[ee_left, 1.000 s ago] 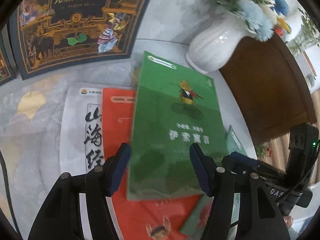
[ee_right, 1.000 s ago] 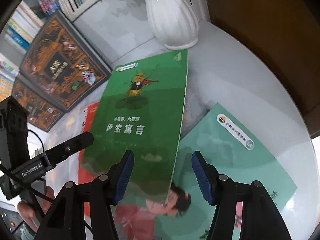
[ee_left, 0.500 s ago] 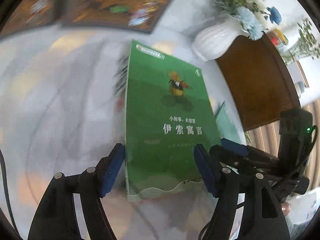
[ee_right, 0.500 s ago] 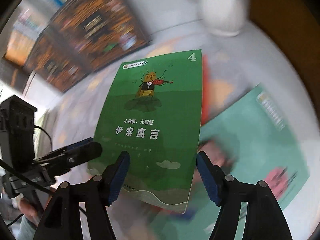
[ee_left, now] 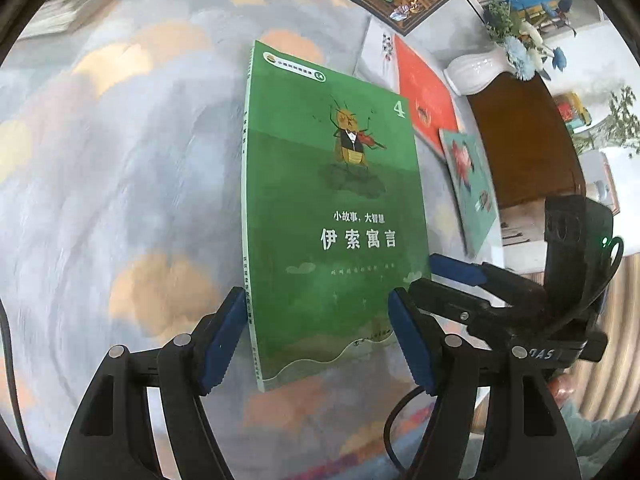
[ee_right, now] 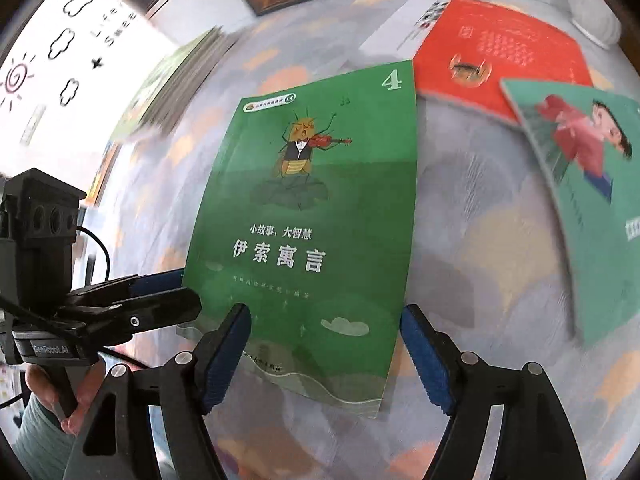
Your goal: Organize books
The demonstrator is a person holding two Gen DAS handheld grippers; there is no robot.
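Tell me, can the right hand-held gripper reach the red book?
Probably, once clear: the right hand-held gripper, jaws just opening, has the green book between them. The red book lies flat beyond, a teal book overlapping one edge.

The green book reads "伊索寓言" and "4".
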